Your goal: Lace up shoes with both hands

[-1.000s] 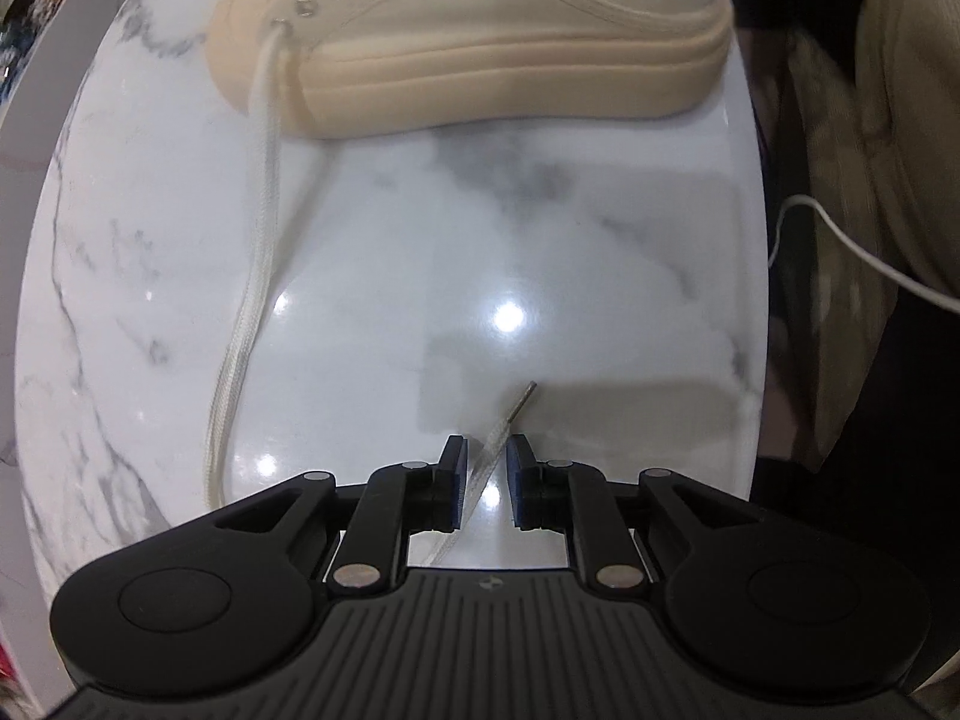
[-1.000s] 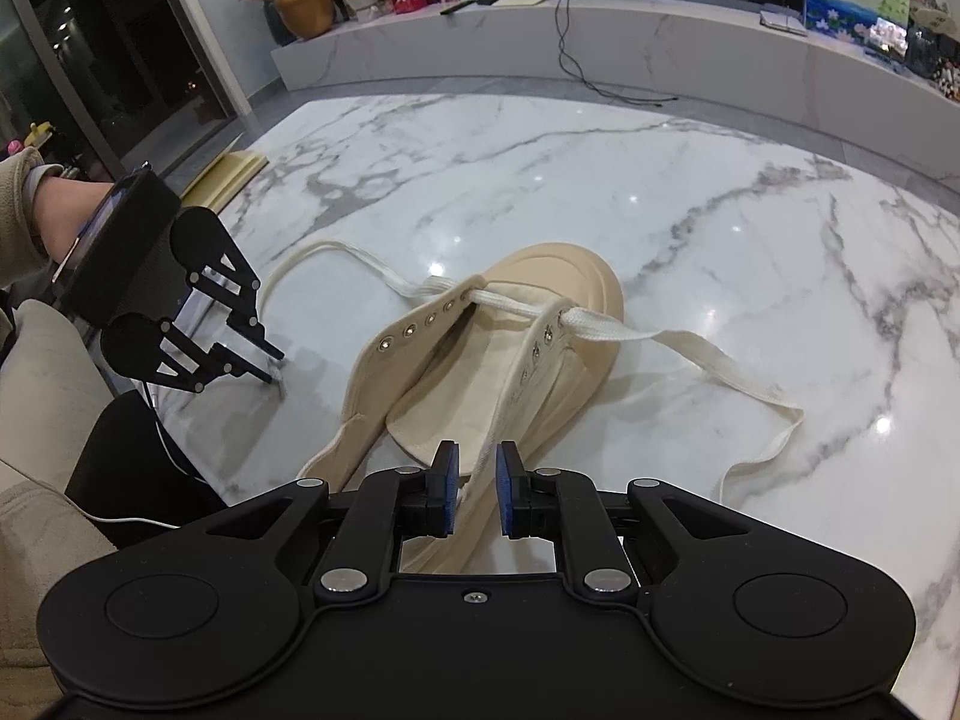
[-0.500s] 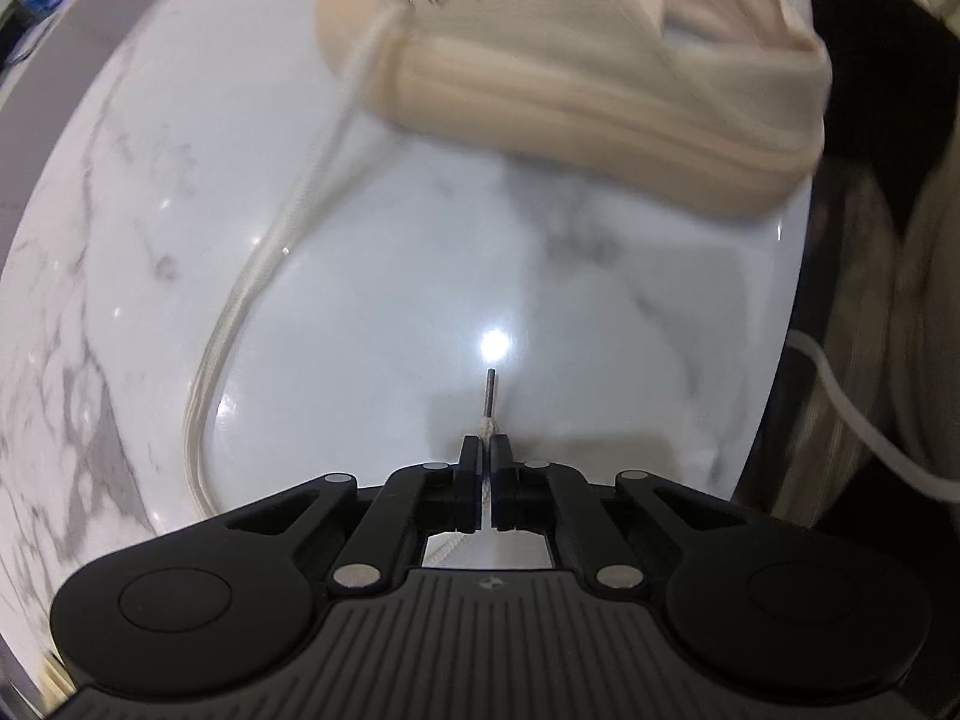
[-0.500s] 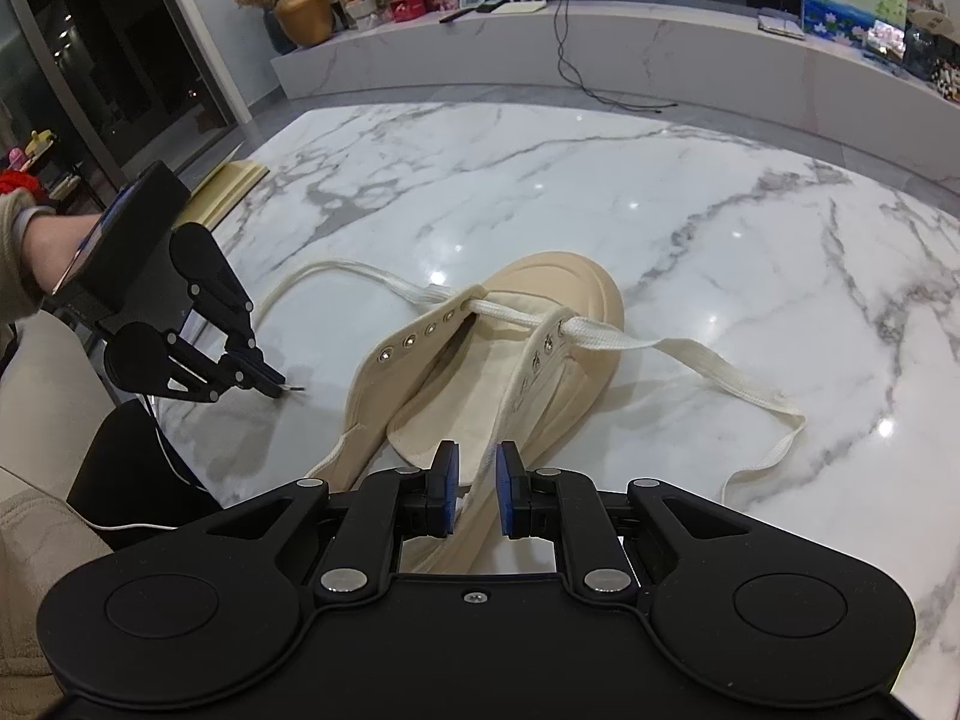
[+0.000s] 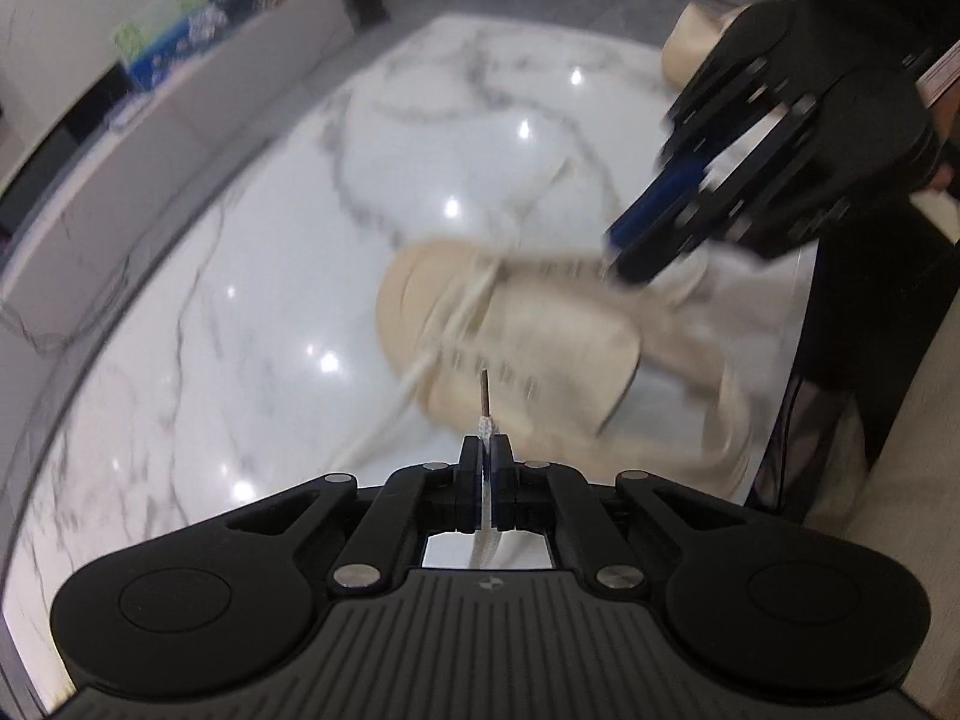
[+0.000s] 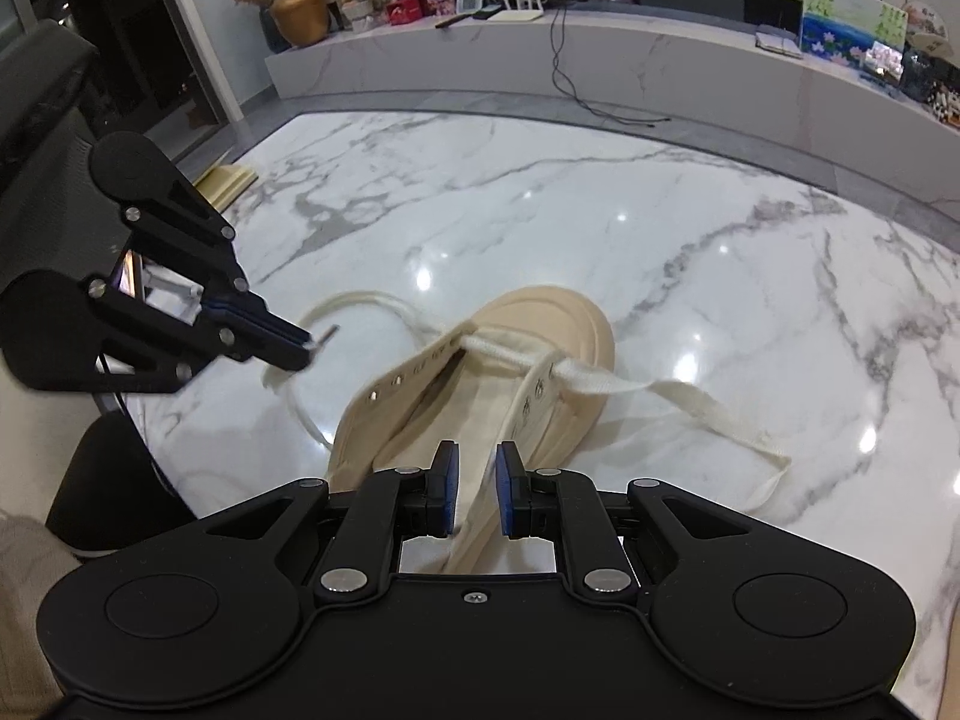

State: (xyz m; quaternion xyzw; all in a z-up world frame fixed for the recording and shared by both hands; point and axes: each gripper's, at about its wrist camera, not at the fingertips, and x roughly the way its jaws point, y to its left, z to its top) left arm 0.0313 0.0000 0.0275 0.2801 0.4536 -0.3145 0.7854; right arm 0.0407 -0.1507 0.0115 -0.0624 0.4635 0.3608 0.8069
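On the white marble surface (image 6: pixel 690 228) a cream shoe (image 6: pixel 540 336) lies with its toe pointing away from the right wrist camera, its tongue open and only the eyelets nearest the toe threaded. One end of the lace (image 6: pixel 678 396) runs out from the shoe's right side and loops across the surface toward its edge; the other end curves out to the left. The left gripper (image 5: pixel 486 450) is closed tight on that left end, with the dark tip (image 5: pixel 483 393) standing straight out beyond the pinched pads, and in the right wrist view it hangs above the surface just left of the shoe. The right gripper (image 6: pixel 477 492) sits over the heel end of the shoe with its blue pads a narrow gap apart; the tongue fabric lies between them, but whether the pads press on it I cannot tell. The left wrist view is blurred.
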